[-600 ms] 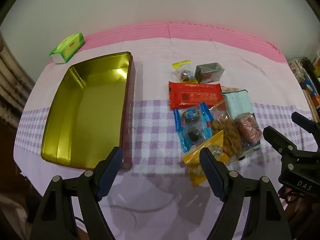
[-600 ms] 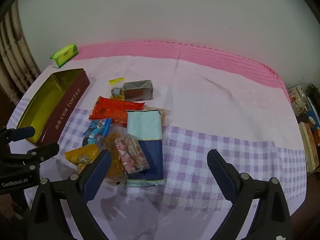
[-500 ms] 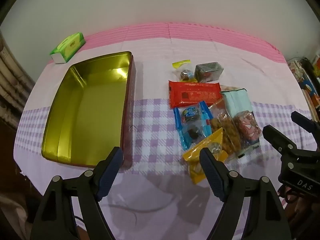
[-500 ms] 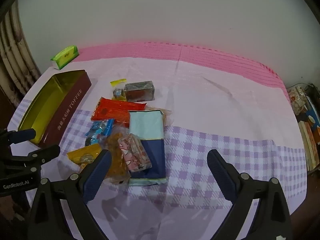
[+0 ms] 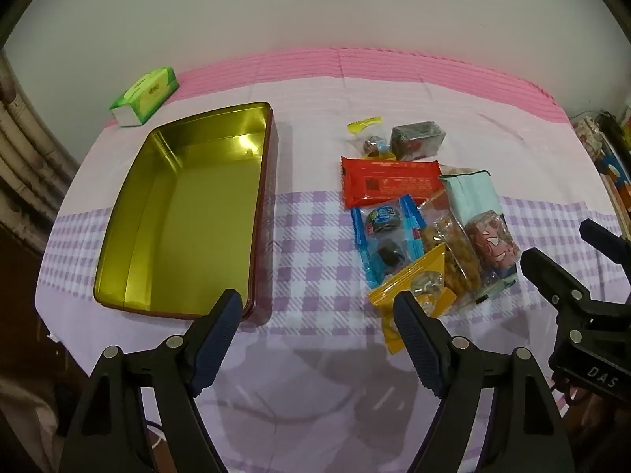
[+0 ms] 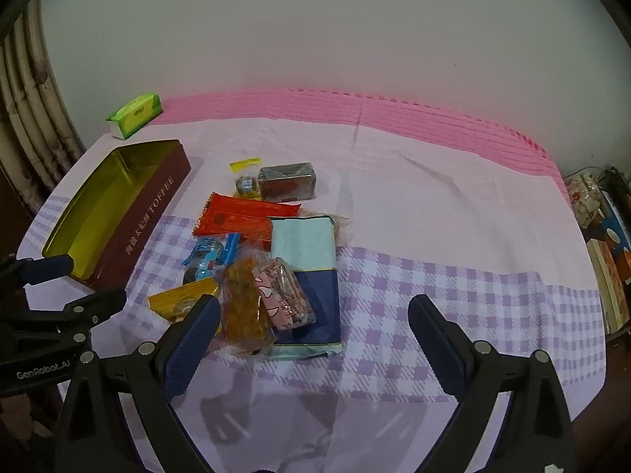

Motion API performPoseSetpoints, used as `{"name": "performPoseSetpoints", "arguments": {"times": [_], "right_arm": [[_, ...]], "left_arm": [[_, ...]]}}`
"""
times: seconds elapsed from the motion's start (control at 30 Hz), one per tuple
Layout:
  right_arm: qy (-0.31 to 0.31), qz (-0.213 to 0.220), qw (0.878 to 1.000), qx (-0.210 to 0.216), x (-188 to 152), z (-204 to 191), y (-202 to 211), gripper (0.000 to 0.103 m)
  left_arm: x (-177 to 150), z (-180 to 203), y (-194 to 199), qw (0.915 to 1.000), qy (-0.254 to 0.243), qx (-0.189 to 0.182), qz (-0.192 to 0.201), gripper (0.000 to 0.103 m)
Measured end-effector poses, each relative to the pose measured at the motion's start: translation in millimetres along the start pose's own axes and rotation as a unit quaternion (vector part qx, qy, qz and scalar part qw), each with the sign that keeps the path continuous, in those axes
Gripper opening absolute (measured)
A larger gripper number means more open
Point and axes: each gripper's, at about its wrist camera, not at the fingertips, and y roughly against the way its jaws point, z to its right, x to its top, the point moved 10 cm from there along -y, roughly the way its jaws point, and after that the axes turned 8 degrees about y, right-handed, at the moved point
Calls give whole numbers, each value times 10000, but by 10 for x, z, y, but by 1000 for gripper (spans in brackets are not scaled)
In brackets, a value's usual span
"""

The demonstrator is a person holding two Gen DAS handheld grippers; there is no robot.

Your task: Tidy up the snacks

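1. Both grippers, left gripper (image 5: 315, 329) and right gripper (image 6: 313, 331), hover with jaws wide apart, holding nothing.
2. The heap of wrapped snack packets (image 6: 264, 264) lies right of the empty gold rectangular tin (image 5: 185, 213) on the checked tabletop (image 5: 307, 252).
3. Best start is probably the near yellow foil packet (image 5: 410, 291): pinch one edge and lift it clear.

the maroon side wall of the open tin (image 6: 152, 218) carries pale lettering, a run of chinese characters followed by the word "toffee". the body of the left gripper (image 6: 69, 295), seen from the right wrist view, is marked "genrobot.ai". the body of the right gripper (image 5: 568, 252), seen from the left wrist view, shows the letters "das". printing on the red packet (image 5: 388, 186), the blue packet (image 5: 384, 236) and the green tissue pack (image 6: 136, 115) is too small to read.
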Motion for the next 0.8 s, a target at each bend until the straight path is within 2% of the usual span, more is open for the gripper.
{"name": "performPoseSetpoints", "arguments": {"times": [0.8], "right_arm": [[-88, 3, 9998, 182, -48, -86, -35, 95]], "left_arm": [[-40, 4, -49, 9999, 4, -12, -136, 79]]}}
